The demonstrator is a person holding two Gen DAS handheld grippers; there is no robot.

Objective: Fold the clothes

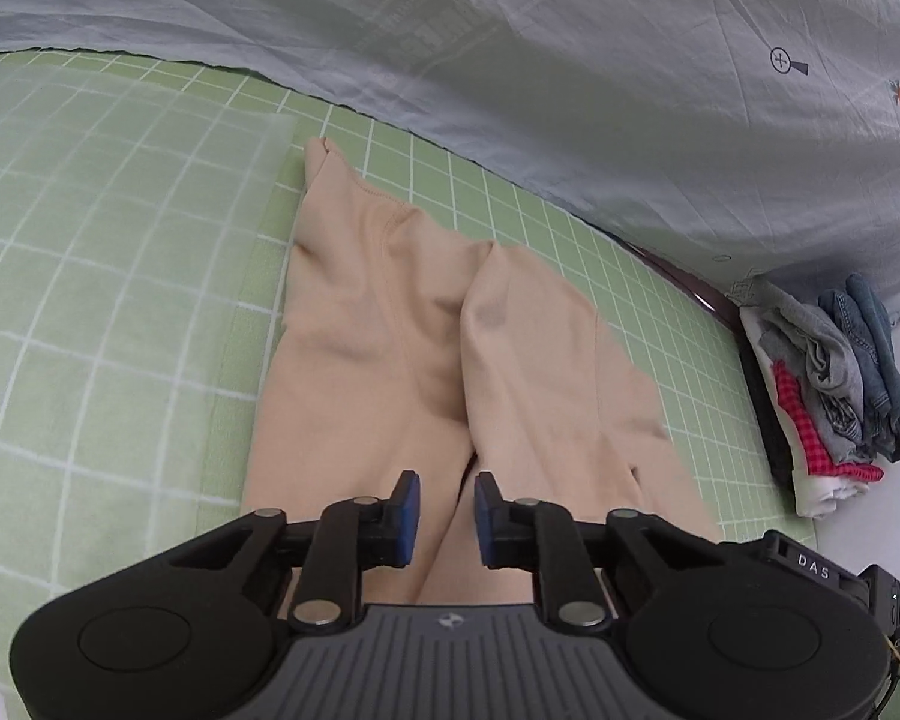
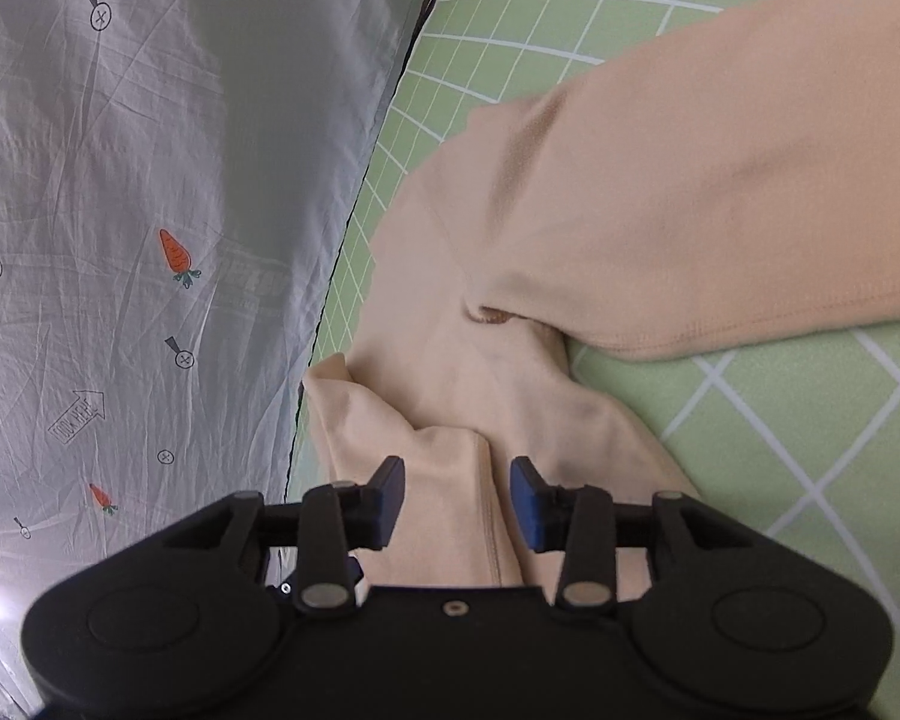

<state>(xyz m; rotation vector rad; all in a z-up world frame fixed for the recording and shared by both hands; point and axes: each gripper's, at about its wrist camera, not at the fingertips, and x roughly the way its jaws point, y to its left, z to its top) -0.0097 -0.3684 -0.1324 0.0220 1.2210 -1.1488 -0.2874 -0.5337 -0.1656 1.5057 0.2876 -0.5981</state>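
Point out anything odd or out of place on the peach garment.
The peach garment carries a small greyish spot near its middle, like a stain. It also lies bunched and creased on the green checked sheet, not flat.

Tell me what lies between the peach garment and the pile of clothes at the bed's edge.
Only bare green checked sheet separates the peach garment from the pile of clothes, as the left wrist view shows.

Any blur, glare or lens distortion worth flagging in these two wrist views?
Left wrist view: strong fisheye bending of the green grid sheet, dark corner vignetting, the beige garment mostly sharp. Right wrist view: the garment's near fold looks soft and blurred, with bright glare on the carrot-print cover at lower left.
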